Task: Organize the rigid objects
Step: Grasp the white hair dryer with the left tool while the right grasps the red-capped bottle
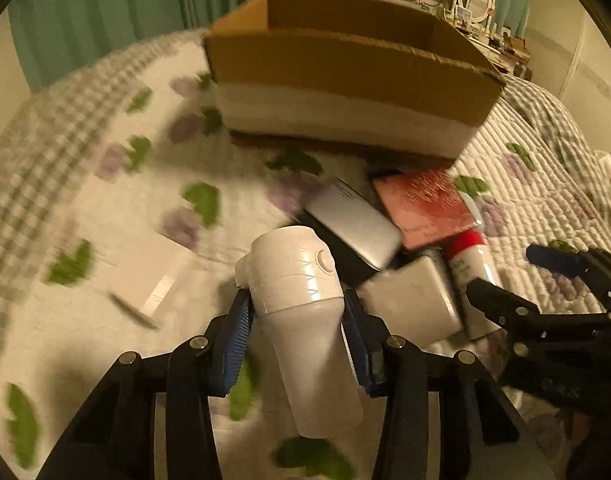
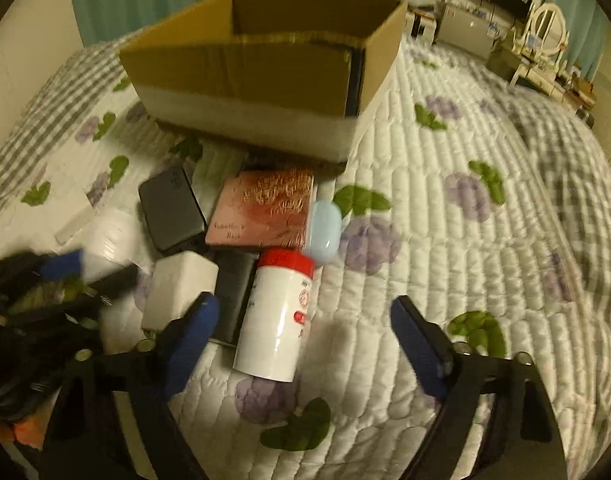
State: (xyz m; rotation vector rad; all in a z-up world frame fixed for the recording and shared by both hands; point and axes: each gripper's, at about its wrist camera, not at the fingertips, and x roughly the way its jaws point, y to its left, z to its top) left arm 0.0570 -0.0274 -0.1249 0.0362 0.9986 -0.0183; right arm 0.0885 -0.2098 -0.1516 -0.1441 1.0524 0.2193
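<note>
My left gripper (image 1: 297, 316) is shut on a white bottle with a flip lid (image 1: 301, 292), held above the bed. An open cardboard box (image 1: 345, 64) stands on the quilt beyond it; it also shows in the right wrist view (image 2: 257, 68). A pile lies in front of the box: a pink book (image 2: 261, 208), a dark flat case (image 2: 171, 208), a white block (image 2: 181, 292), a pale blue case (image 2: 323, 232) and a white bottle with a red cap (image 2: 275, 316). My right gripper (image 2: 301, 328) is open, low over the red-capped bottle.
The quilted bedspread (image 2: 465, 240) with purple and green flowers covers the bed. A white flat item (image 1: 145, 280) lies left of the held bottle. A dresser with a round mirror (image 2: 545, 28) and a screen stand at the far wall.
</note>
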